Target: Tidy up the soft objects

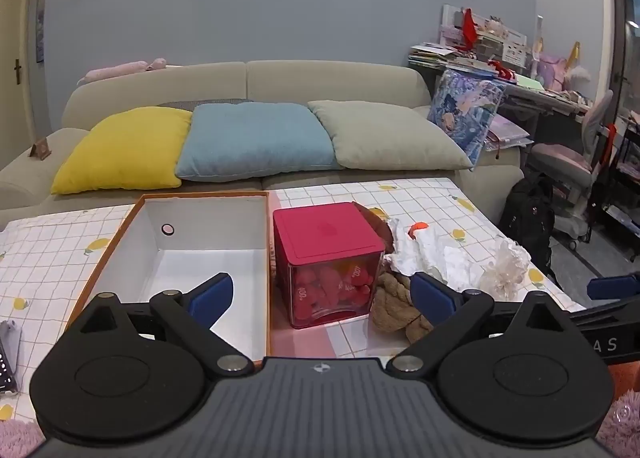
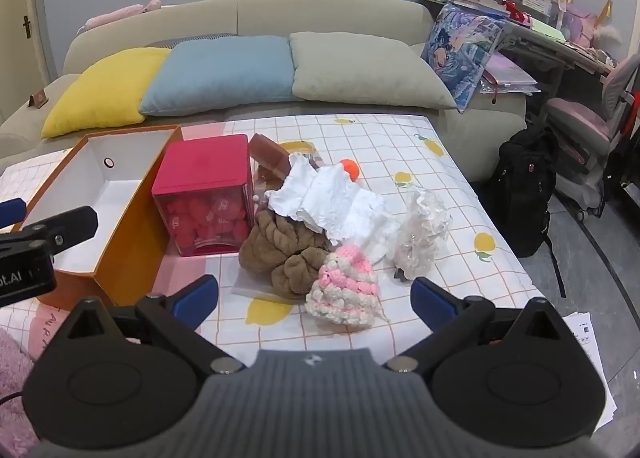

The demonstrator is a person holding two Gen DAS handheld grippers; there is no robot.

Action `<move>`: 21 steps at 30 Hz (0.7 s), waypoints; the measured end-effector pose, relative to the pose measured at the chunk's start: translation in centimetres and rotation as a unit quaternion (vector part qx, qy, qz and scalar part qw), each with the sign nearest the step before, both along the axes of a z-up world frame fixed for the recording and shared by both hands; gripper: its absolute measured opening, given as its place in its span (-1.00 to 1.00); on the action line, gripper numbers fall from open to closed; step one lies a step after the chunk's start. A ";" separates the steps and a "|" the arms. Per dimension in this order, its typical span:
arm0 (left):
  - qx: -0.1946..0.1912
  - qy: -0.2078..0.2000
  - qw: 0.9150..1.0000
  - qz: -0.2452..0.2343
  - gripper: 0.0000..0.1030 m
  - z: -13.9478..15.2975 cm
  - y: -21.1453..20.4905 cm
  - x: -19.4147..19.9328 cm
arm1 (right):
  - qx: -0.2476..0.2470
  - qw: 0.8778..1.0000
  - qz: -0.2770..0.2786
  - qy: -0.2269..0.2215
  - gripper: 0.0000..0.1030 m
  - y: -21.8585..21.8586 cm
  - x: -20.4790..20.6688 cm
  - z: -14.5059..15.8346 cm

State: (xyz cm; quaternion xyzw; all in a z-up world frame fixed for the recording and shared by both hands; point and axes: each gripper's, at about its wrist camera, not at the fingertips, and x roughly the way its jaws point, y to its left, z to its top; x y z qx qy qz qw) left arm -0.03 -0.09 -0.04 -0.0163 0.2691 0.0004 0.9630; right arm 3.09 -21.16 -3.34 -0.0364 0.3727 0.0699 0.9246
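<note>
Soft objects, a pink-and-white knit hat and brown towel, lie mid-table before you, sofa behind; both grippers gape wide, empty.

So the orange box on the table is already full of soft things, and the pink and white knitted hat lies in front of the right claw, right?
Not quite. The orange box is empty, as the left wrist view shows: only its bare white inside. The pink and white knitted hat does lie on the table in front of the right claw.
</note>
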 end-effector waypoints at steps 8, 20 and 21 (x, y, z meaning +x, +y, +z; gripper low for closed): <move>0.005 0.010 1.000 -0.009 1.00 -0.7 -0.3 0.2 | 0.001 1.000 -0.002 -0.002 0.95 0.3 0.1 -0.2; 0.007 0.016 1.000 -0.014 1.00 -0.4 -0.5 0.1 | -0.002 1.000 0.003 0.003 0.95 0.4 0.1 -0.2; 0.007 0.016 1.000 -0.014 1.00 -0.4 -0.5 0.1 | -0.002 1.000 0.004 0.003 0.95 0.4 0.2 -0.2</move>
